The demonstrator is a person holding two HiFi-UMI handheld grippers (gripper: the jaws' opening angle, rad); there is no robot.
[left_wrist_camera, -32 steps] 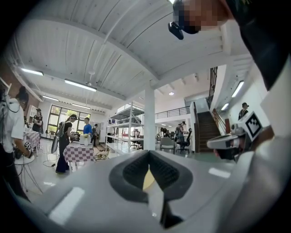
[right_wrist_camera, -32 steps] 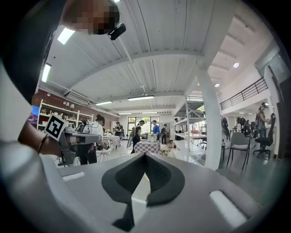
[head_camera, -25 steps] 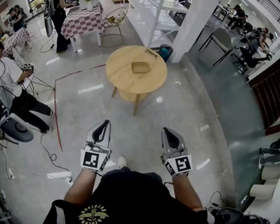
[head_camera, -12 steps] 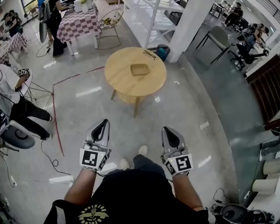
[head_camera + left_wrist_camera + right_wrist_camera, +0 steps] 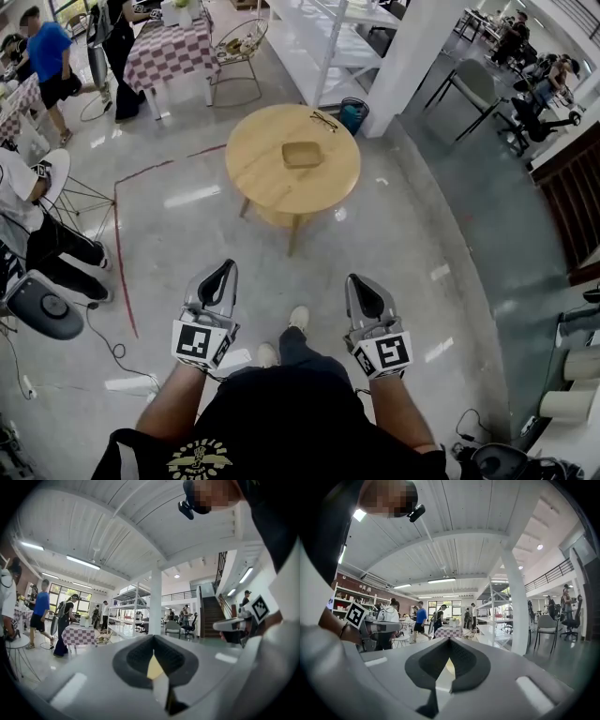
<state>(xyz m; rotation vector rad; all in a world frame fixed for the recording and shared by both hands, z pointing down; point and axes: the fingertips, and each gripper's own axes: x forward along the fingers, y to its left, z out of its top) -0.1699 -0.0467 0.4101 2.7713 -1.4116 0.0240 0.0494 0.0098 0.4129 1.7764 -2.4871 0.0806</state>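
In the head view my left gripper (image 5: 221, 274) and right gripper (image 5: 362, 287) are held side by side at waist height over the grey floor, both pointing forward. Each has its jaws closed together with nothing between them. Ahead stands a round wooden table (image 5: 258, 164) with a small square wooden tray (image 5: 302, 154) near its middle and a pair of glasses (image 5: 324, 119) at its far edge. Both grippers are well short of the table. The left gripper (image 5: 153, 640) and right gripper (image 5: 449, 641) look out level across the hall, jaw tips touching.
A white pillar (image 5: 408, 56) and a blue bin (image 5: 351, 114) stand just behind the table. A white shelf rack (image 5: 328, 28), a checked table (image 5: 169, 52) and a wire chair (image 5: 239, 42) lie farther back. People stand at the left (image 5: 28, 216). A red floor line (image 5: 117, 244) runs left.
A person in a blue shirt has walked into view at the upper left. My foot has stepped forward and the table sits slightly nearer. Both grippers keep their pose.
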